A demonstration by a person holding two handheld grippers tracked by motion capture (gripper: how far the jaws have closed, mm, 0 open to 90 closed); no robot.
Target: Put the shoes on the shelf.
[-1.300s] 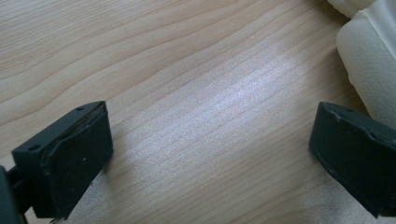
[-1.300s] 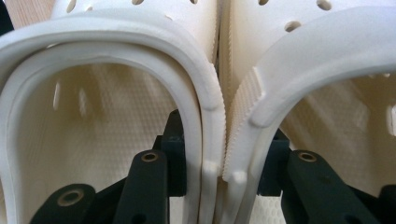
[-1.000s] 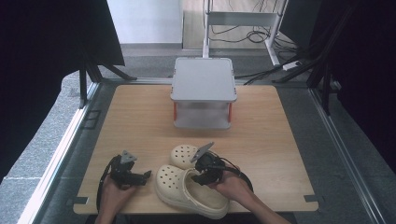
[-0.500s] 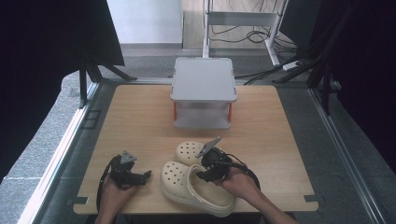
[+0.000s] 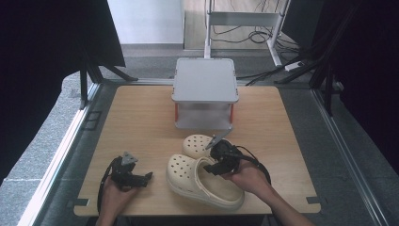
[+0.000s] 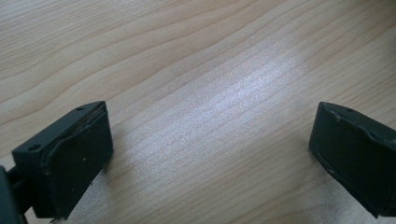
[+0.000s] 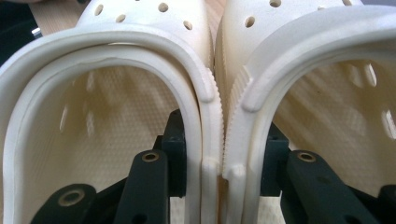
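Cream foam clogs, one pair, are being carried as a single bundle: the right claw [image 5: 217,162] is clamping the two touching inner side walls together, one jaw inside each shoe, as the right gripper view is showing where the near clog [image 7: 107,116] and the far clog [image 7: 317,107] are pressing ribbed edge to ribbed edge. From the high view the near clog [image 5: 202,181] is lying toward the front edge of the wooden counter [image 5: 136,122], toe pointing left, with the far clog [image 5: 197,145] just behind it and touching it; whether the soles are resting on the wood or hanging just above it cannot be told. A grey two-tier rack [image 5: 205,92] is standing at the back middle of the counter, well apart from the shoes. The left claw [image 5: 141,178] is idling at the front left, jaws standing wide apart with nothing between them, pointing down at bare wood [image 6: 210,93]. Step in hand, by judgement: lifting and transporting the pinched pair. The next move is likely calling for a firm squeeze so neither shoe is slipping out, then a level carry toward the rack, probably its lower shelf or top, with toes leading and both soles arriving flat before release.
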